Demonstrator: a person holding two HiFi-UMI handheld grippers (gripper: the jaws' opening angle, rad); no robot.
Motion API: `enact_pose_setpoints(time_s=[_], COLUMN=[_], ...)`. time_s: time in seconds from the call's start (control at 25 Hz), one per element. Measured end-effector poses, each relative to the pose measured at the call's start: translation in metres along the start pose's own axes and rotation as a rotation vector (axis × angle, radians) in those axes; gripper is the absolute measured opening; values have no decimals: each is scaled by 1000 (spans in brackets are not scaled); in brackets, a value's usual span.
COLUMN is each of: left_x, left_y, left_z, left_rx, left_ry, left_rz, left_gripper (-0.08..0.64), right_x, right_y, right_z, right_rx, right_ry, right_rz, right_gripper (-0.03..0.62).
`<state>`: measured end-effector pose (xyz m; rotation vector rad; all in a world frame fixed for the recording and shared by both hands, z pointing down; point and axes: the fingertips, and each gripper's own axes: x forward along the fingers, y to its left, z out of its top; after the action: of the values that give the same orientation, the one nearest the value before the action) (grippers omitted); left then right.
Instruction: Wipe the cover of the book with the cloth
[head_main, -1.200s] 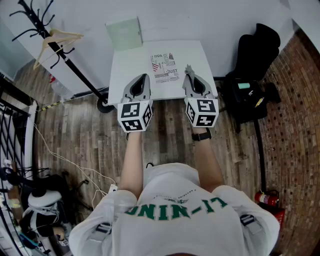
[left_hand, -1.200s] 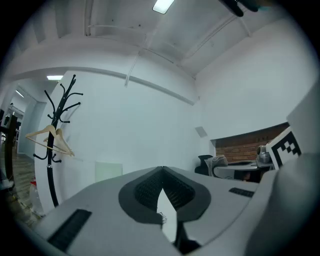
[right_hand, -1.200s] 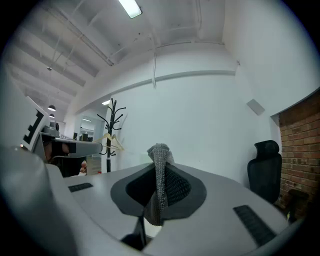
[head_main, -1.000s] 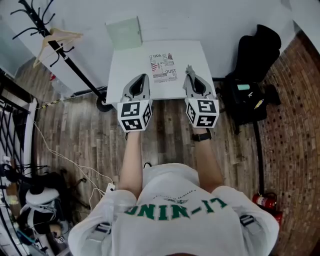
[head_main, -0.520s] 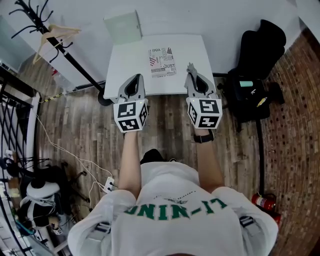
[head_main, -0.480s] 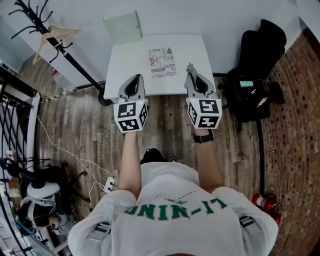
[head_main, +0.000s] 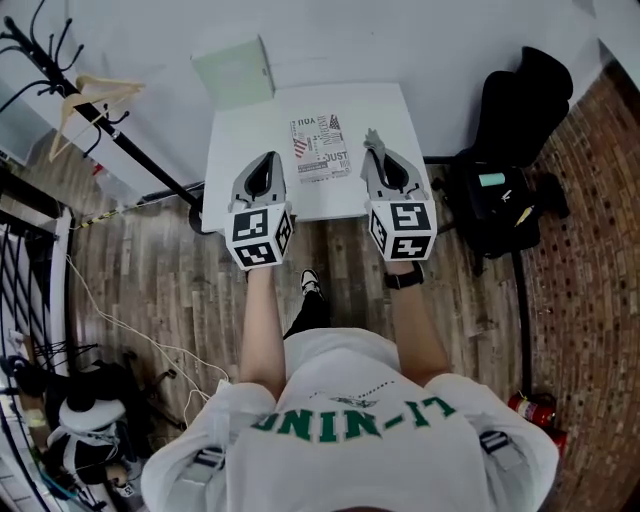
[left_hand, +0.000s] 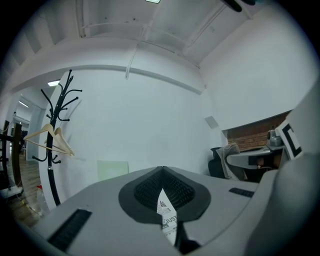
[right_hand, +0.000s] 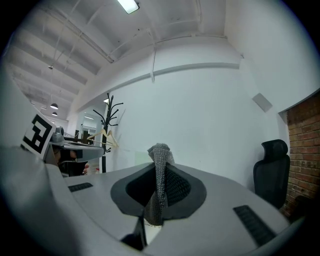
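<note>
Two grippers flank the book (head_main: 320, 152) on the table (head_main: 238, 135): left gripper (head_main: 270, 158) pinched together, seemingly empty; right gripper (head_main: 375, 142) clamped on a grey cloth (right_hand: 160, 175).

Through the slit of the closed left gripper (left_hand: 162, 170), only a narrow sliver of the book (left_hand: 167, 220), print too small to read. Lower end of the cloth (right_hand: 160, 155) buried between the right gripper's (right_hand: 161, 175) clamped jaws. Coat rack (head_main: 140, 150) top cut by the head view's edge.
</note>
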<state>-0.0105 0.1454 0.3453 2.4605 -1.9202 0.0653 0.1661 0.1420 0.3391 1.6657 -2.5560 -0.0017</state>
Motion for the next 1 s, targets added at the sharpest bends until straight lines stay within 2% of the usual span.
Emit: enact_pose_setpoints(time_s=[0.32,0.6,0.76,1.0], left_x=[109,183,220,266], left_y=[76,135,153,172], left_z=[30,23,11,-10], left_rx=[-31,-54,-52,-31], left_ry=[-32,-29,-14,-18], left_rz=[-26,-69,-103,-115], left_gripper=[14,14,14,15], right_x=[133,245,292,353], right_y=[1,15,23,11], right_z=[36,28,9,-51], right_rx=[-32,-24,-19,-6], right_ry=[-7,39,104,278], right_rz=[12,36,54,90], right_gripper=[38,41,44,46])
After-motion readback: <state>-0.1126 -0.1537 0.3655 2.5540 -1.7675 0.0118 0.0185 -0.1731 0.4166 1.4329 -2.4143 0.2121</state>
